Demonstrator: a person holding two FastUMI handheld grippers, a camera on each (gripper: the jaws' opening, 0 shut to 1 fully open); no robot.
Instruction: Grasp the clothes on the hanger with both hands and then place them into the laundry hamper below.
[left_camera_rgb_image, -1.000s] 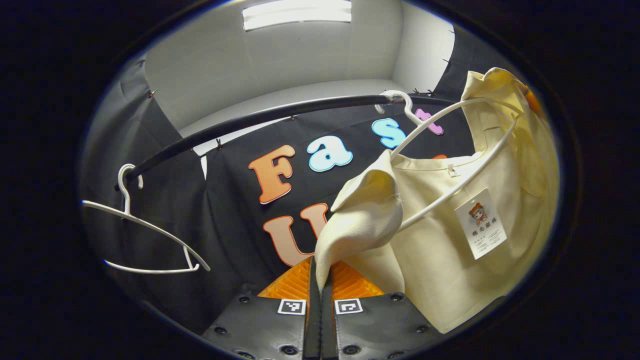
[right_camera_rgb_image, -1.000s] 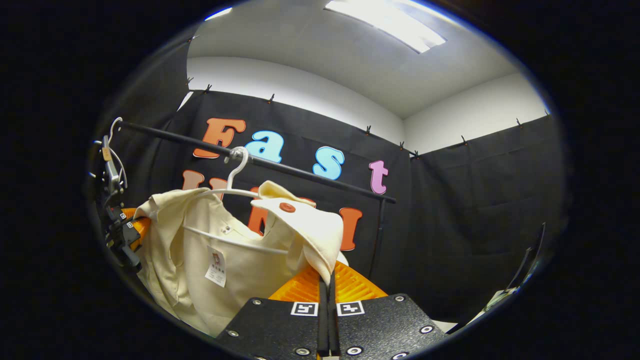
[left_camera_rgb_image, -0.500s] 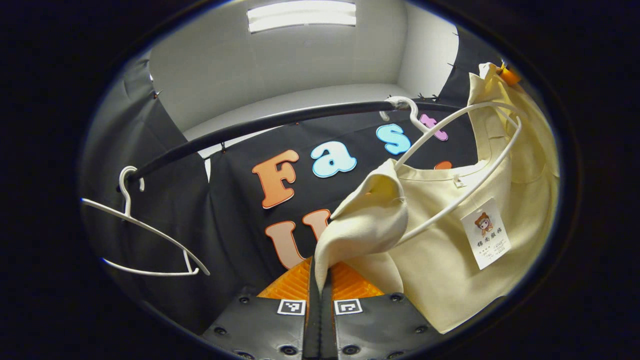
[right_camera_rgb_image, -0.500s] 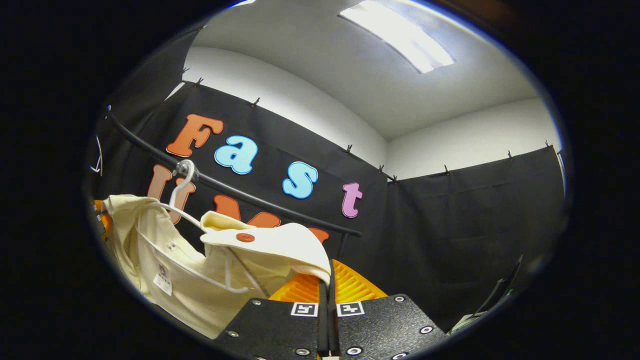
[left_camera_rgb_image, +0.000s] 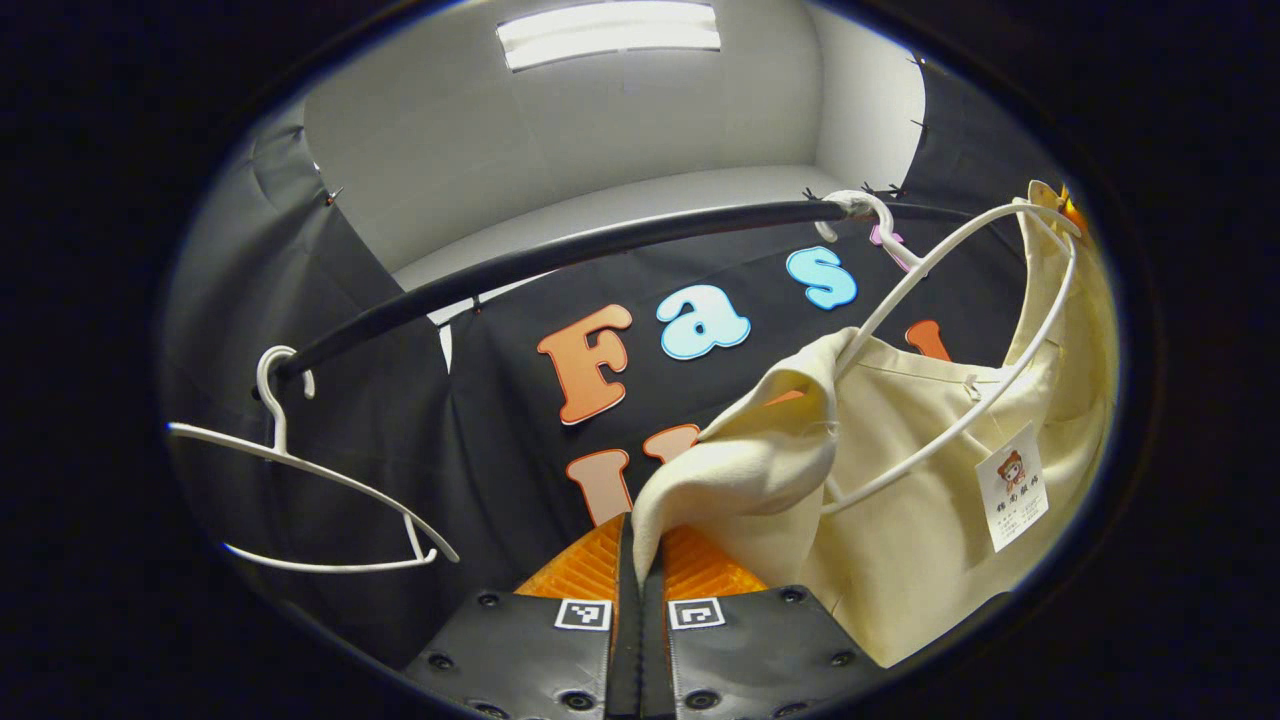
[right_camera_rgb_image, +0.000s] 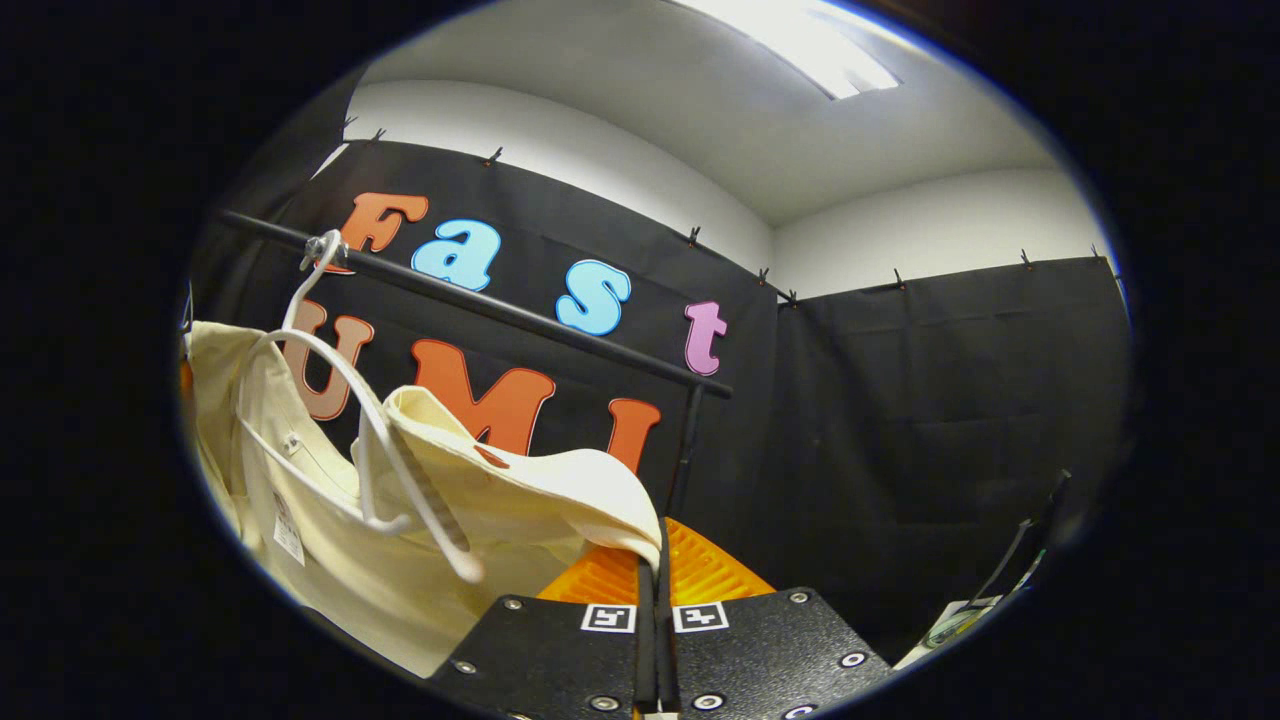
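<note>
- My left gripper (left_camera_rgb_image: 640, 580): jaws closed flat on a fold of the cream shirt (left_camera_rgb_image: 900, 480), the cloth rising straight out from between my fingers.
- My right gripper (right_camera_rgb_image: 655, 590): jaws likewise pressed together, pinching the shirt's other shoulder edge (right_camera_rgb_image: 560, 490) just ahead of its tips.
- Shirt: hangs between my two tools, up and to the right of the left one, up and to the left of the right one, partly slipped off the white hanger (left_camera_rgb_image: 940, 330), whose hook sits on the black rail (left_camera_rgb_image: 560, 255) above.
- Hanger arm: in the right gripper view its free end (right_camera_rgb_image: 440, 520) pokes out bare beside the cloth, so that shoulder looks released.
- Handling, as I judge it: light, soft, limp fabric; it will sag and drape, not slide; a pinch at each shoulder seam holds it.
- Risk: the collar may snag on the hanger.
- Empty hanger (left_camera_rgb_image: 300, 470): far to the left of my left tool.
</note>
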